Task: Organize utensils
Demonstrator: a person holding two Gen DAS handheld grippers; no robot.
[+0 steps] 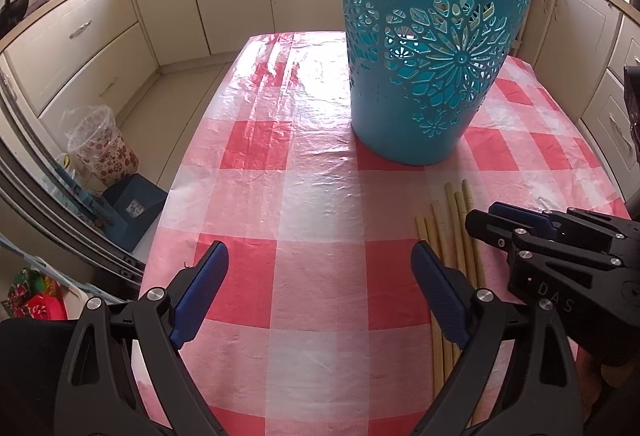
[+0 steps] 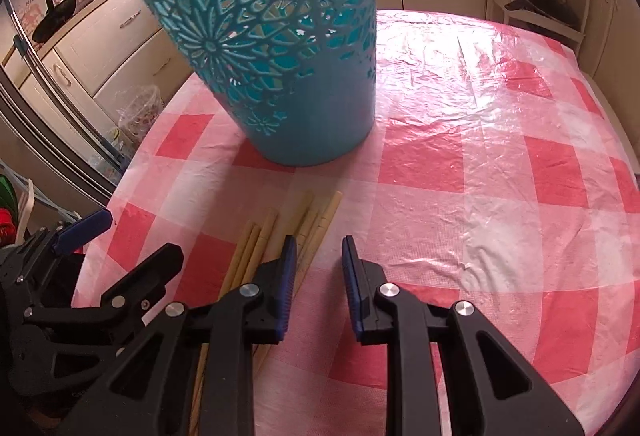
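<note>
**A:** Where do you stand? Your left gripper (image 1: 320, 276) has its jaws wide apart with nothing between them, low over the near part of the bench (image 1: 248, 196). Your right gripper (image 2: 319, 256) has its jaws parted by a narrower gap, also holding nothing.

**B:** And the chopsticks?

**A:** The chopsticks (image 2: 256, 252) lie flat in a loose bundle near the bench's near edge, their tips pointing towards the basket (image 1: 432, 56). In the right wrist view they run under your right gripper's left finger, just to the left of the gap, not inside it. In the left wrist view they sit just beside your left gripper's right finger.

**B:** So which step is this?

**A:** I judge you are at the pick-up: nothing is grasped yet. The basket stands upright further in, about mid-bench, apart from the sticks' tips. Through its cut-outs something pale shows inside, but I cannot tell what.

**B:** What does the next move call for?

**A:** Shift your right gripper a little left so the gap straddles the sticks, lower it, and close. They are thin and lie flat on a slick cloth, so expect them to roll or splay.
</note>
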